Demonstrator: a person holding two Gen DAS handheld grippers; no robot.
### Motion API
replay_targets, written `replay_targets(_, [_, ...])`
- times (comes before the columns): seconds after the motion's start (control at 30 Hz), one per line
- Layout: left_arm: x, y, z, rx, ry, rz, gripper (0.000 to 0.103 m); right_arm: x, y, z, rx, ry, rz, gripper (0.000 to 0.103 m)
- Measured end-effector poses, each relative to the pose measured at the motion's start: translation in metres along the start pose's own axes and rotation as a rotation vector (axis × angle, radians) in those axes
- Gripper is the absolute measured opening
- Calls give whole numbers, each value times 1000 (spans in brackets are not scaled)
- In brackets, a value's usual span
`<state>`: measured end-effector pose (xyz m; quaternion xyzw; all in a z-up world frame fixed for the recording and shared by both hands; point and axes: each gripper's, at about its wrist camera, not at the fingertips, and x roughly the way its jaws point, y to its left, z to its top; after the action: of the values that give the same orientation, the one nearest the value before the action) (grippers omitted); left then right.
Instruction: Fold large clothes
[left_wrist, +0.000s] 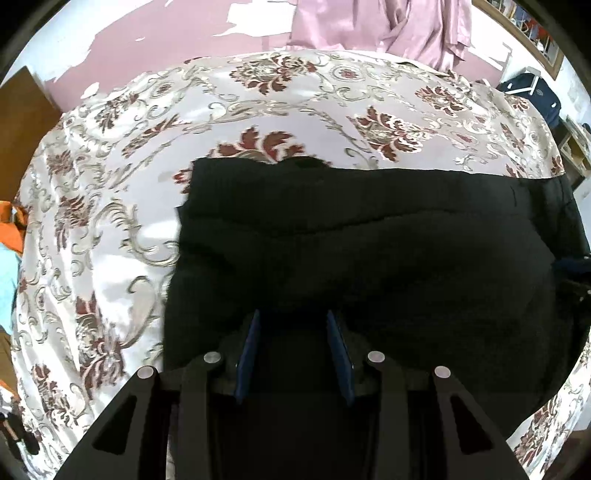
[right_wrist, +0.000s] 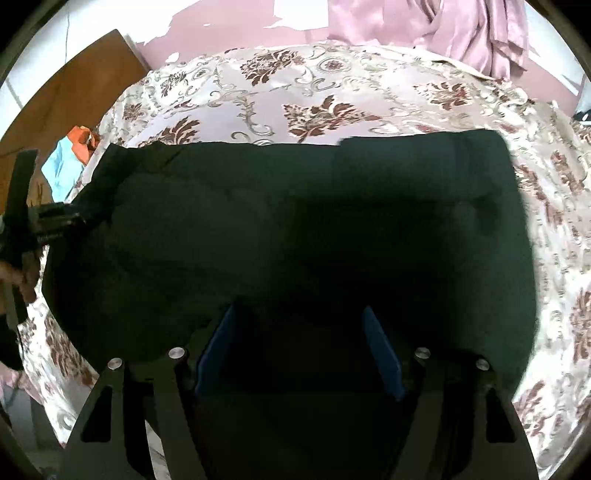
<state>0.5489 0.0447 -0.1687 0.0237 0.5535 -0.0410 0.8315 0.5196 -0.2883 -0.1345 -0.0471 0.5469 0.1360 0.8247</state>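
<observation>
Black cloth filled both views: the folded garment lay flat on the floral bedspread. We held our left gripper just above its near edge, blue fingers parted and gripping nothing. Our right gripper hung over the same garment, fingers spread wider still, also released; whether they touched the fabric we could not tell.

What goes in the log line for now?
left gripper open | right gripper open | black garment flat on bedspread
</observation>
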Motion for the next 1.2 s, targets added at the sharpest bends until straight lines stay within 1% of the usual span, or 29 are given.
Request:
replay_targets(0.2, [-4, 21, -6, -24, 9, 19, 36, -14, -34, -7, 43, 9, -41, 66])
replay_targets(0.37, [-13, 38, -13, -53, -3, 22, 36, -17, -49, -14, 83, 13, -51, 66])
replay_targets(0.43, [-20, 48, -18, -89, -13, 6, 36, -21, -53, -16, 98, 5, -50, 66])
replay_targets(0.5, [-29, 59, -22, -114, -30, -26, 37, -24, -55, -17, 105, -3, -45, 66])
replay_targets(0.53, [-32, 62, -24, -114, -32, -13, 47, -28, -57, -18, 109, -9, -40, 70])
replay_targets(0.57, [-35, 66, -27, -113, -35, -4, 55, -30, -59, -19, 114, -14, -33, 76])
replay_targets(0.63, [-36, 74, -32, -117, -27, -21, 63, -36, -64, -21, 128, -18, -9, 82])
replay_targets(0.67, [-35, 78, -35, -125, -19, -33, 65, -37, -66, -23, 135, -18, -7, 86])
replay_targets(0.7, [-34, 83, -38, -136, -11, -49, 67, -38, -71, -25, 144, -13, -9, 88])
replay_targets(0.77, [-32, 89, -41, -157, -3, -64, 75, -39, -79, -28, 170, -13, -6, 89])
replay_targets(0.8, [-30, 90, -42, -167, 4, -72, 76, -39, -83, -30, 188, -13, -2, 89])
replay_targets(0.83, [-24, 93, -42, -192, 25, -100, 78, -39, -91, -33, 222, -12, 12, 89])
replay_targets(0.93, [-8, 97, -42, -241, 74, -160, 78, -27, -112, -42, 326, 11, 91, 89])
replay_targets(1.03, [5, 95, -39, -256, 95, -202, 78, -11, -121, -48, 388, 39, 151, 89])
replay_targets(1.07, [10, 94, -38, -265, 104, -227, 78, -7, -124, -49, 400, 45, 159, 89])
replay_targets(1.2, [24, 85, -33, -252, 133, -278, 78, 12, -129, -52, 431, 65, 200, 89])
